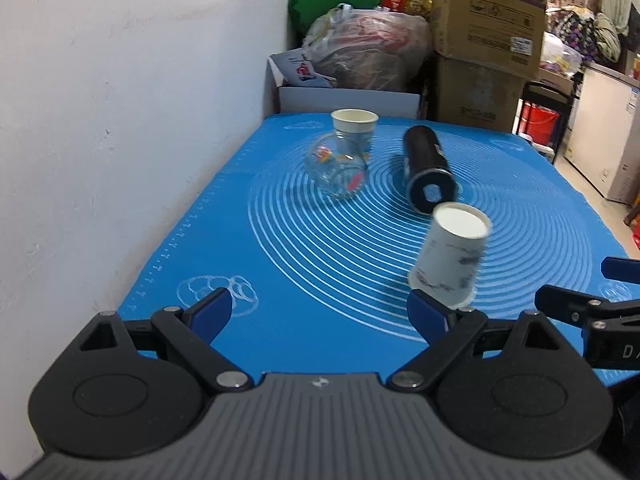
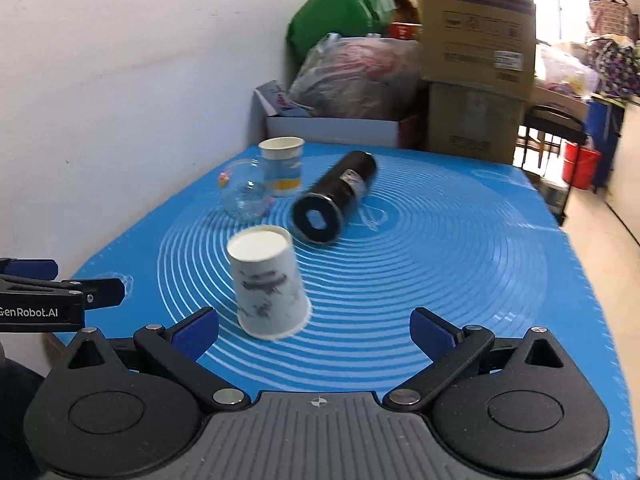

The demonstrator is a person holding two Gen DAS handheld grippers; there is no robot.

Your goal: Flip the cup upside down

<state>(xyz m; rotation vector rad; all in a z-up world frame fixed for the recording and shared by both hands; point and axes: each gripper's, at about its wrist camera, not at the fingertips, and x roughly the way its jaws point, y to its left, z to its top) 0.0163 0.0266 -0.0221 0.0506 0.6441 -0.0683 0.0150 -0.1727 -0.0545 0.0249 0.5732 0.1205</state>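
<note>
A white paper cup with grey print stands upside down on the blue mat, base up; it also shows in the right wrist view. My left gripper is open and empty, its right finger just in front of the cup. My right gripper is open and empty, the cup a little ahead of its left finger. A second paper cup stands upright at the far side; it also shows in the right wrist view.
A black cylinder flask lies on its side mid-mat. A clear glass lies beside the far cup. A white wall runs along the left. Cardboard boxes and bags stand behind the table. The mat's right edge drops to the floor.
</note>
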